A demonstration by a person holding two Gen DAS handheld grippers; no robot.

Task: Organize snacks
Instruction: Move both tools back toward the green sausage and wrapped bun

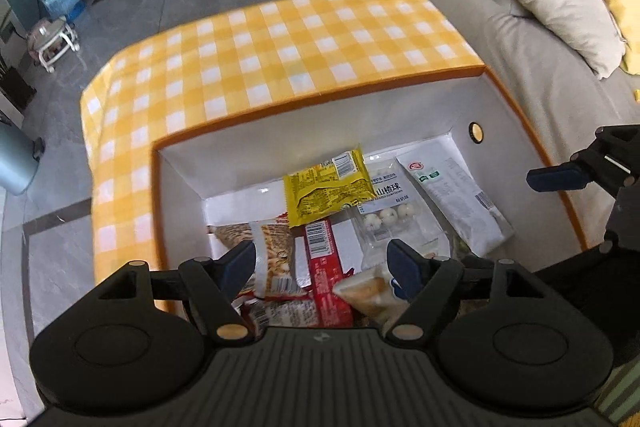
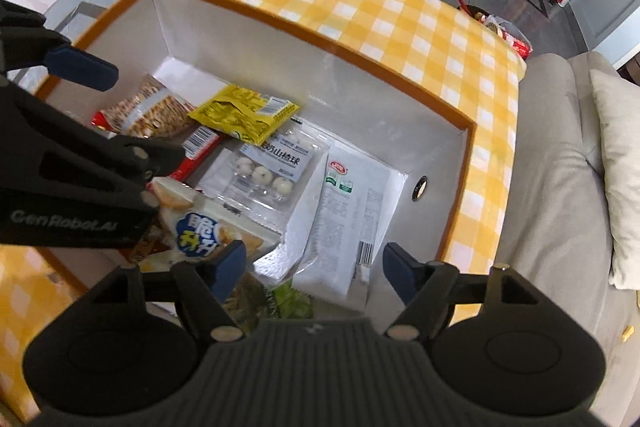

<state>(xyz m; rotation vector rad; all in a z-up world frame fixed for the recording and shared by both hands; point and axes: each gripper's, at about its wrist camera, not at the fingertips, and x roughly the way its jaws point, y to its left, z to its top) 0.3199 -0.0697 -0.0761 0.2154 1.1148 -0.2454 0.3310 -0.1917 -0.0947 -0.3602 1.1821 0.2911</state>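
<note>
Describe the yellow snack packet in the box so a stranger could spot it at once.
Look into the white-walled storage box with the orange rim, on the yellow checked tablecloth. Near the far wall lies the yellow packet, overlapping the clear tray of white balls. It is the only all-yellow wrapper there.

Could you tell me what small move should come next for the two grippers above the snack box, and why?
Probably lift both clear of the box. The left gripper and right gripper hang open and empty, while the yellow packet and other snacks already lie inside.
</note>
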